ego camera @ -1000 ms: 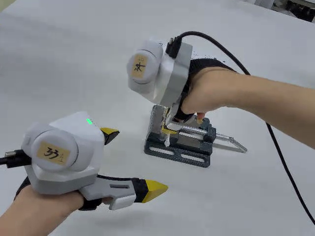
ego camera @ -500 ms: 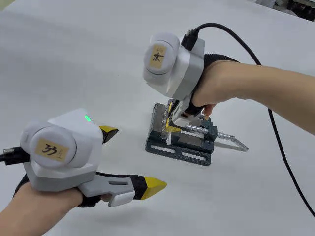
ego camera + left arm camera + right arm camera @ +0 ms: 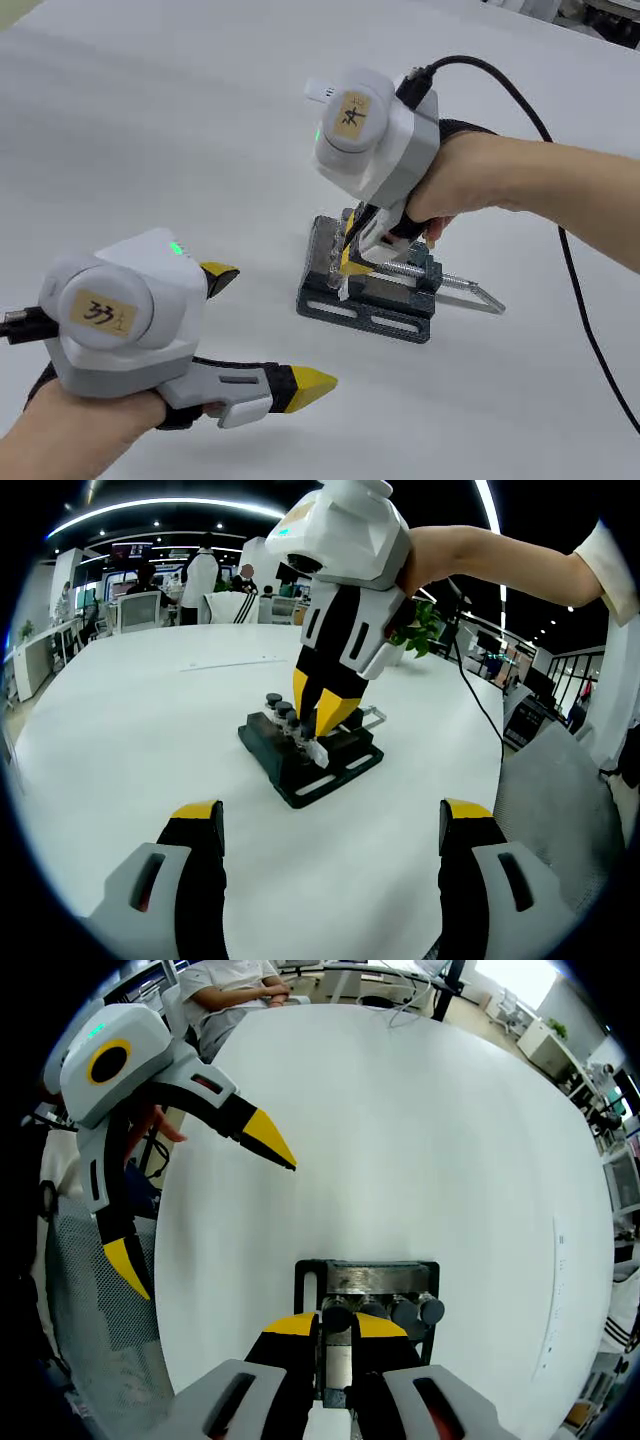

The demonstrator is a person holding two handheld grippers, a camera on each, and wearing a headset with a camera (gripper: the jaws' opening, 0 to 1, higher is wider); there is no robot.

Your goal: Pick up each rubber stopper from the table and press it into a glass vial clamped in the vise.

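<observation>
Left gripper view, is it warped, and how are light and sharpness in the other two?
Left gripper view: fisheye curves the table edge and ceiling light strips, vise sharp. Head view: soft even light, faint shadow beside the vise, no blur. Right gripper view: table bright white, nearly washed out.

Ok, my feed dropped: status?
Left gripper open, empty, off to the side. Right gripper narrow over vise, grip unclear. Four stoppers lined up there. Nothing in the way.

Dark grey vise (image 3: 370,315), white table (image 3: 150,120), yellow-tipped left claw (image 3: 272,325), yellow-tipped right claw (image 3: 347,262)
</observation>
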